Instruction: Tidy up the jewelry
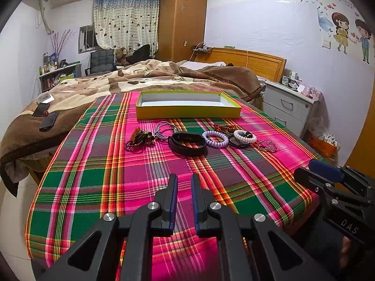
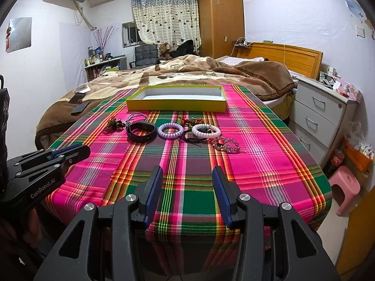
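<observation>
We hold our left gripper (image 1: 183, 180) low over the near edge of the table, tilted downward, its jaws narrowly apart and gripping nothing. Our right gripper (image 2: 187, 172) hovers beside it, jaws standing wide, likewise empty.

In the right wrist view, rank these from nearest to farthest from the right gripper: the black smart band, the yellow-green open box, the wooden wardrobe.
1. Black smart band: nearest to the right gripper, on the plaid cloth, slightly left of the fingers.
2. Yellow-green open box: behind the row of jewelry, at the cloth's far end.
3. Wooden wardrobe: farthest, at the back wall beyond the bed.
</observation>
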Demonstrator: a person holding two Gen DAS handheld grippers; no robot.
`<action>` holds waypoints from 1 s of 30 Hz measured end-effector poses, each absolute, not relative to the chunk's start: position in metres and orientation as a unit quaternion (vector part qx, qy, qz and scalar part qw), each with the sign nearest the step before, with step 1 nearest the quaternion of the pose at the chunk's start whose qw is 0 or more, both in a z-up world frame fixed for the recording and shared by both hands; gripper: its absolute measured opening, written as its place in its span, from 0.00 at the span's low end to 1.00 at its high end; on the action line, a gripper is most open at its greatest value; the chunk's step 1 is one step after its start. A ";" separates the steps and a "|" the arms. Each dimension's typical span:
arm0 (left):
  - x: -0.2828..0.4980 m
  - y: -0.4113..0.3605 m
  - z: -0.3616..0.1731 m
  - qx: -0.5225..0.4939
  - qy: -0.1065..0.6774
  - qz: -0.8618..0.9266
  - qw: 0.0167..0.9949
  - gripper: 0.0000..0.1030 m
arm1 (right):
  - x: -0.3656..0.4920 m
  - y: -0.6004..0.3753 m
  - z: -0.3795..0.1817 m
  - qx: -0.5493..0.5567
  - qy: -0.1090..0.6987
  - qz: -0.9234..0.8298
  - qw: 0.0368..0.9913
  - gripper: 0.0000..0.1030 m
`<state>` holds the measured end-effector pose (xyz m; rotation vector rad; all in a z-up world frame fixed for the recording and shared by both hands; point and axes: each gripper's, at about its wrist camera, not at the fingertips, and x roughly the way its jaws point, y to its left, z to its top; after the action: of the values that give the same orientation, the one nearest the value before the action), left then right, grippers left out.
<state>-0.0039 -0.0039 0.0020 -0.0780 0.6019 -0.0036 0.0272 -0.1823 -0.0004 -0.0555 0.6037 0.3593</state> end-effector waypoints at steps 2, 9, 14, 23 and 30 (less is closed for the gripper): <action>-0.005 -0.004 0.003 -0.039 0.296 -0.002 0.954 0.10 | 0.027 -0.182 -0.001 -0.027 0.295 0.176 0.939 0.43; -0.005 -0.004 0.004 -0.040 0.296 -0.003 0.954 0.10 | 0.026 -0.182 0.003 -0.028 0.295 0.176 0.939 0.43; -0.005 -0.004 0.005 -0.043 0.296 -0.004 0.954 0.10 | 0.026 -0.182 0.003 -0.028 0.296 0.177 0.938 0.43; -0.004 -0.003 0.002 -0.049 0.301 -0.011 0.952 0.10 | 0.026 -0.182 0.004 -0.028 0.296 0.177 0.938 0.43; -0.001 -0.002 -0.001 -0.056 0.306 -0.016 0.950 0.10 | 0.025 -0.180 0.004 -0.028 0.297 0.177 0.938 0.43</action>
<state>-0.0006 -0.0018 -0.0013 -0.1142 0.6231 -0.0319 0.0253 -0.1804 0.0039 -0.0572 0.6068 0.3614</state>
